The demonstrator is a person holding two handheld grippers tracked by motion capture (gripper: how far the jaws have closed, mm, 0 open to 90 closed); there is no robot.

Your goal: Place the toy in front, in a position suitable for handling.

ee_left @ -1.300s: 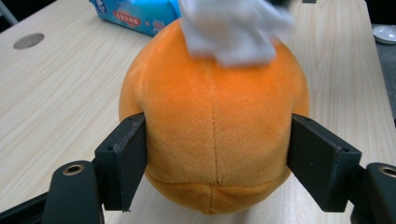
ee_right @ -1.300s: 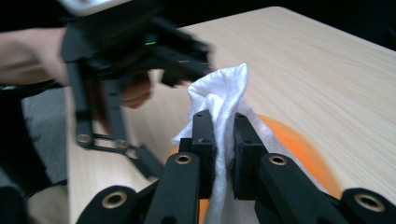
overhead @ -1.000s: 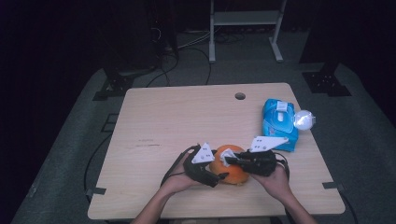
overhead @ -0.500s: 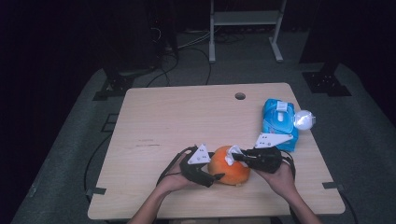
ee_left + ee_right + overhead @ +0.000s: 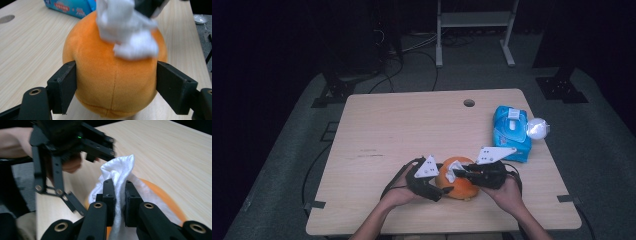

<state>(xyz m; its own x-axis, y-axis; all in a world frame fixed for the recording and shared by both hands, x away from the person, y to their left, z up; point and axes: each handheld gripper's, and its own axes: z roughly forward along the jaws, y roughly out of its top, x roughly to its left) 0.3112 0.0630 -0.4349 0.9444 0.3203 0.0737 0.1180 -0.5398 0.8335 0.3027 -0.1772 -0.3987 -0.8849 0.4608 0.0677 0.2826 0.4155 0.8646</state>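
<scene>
An orange plush ball (image 5: 460,187) rests near the table's front edge. My left gripper (image 5: 439,192) comes at it from the left. Its jaws have just been closing, with the ball (image 5: 110,75) between them, and both pads press on its sides. My right gripper (image 5: 457,174) reaches in from the right, shut on a crumpled white wipe (image 5: 120,167). The wipe (image 5: 125,30) lies against the ball's top.
A blue pack of wipes (image 5: 511,132) lies at the table's right edge, with a white round object (image 5: 537,128) beside it. The wooden table (image 5: 412,130) has a cable hole (image 5: 469,103) near its far edge. Dark floor and stands surround it.
Both hands stay almost where they were. The right gripper and its wipe have shifted slightly over the top of the ball.
</scene>
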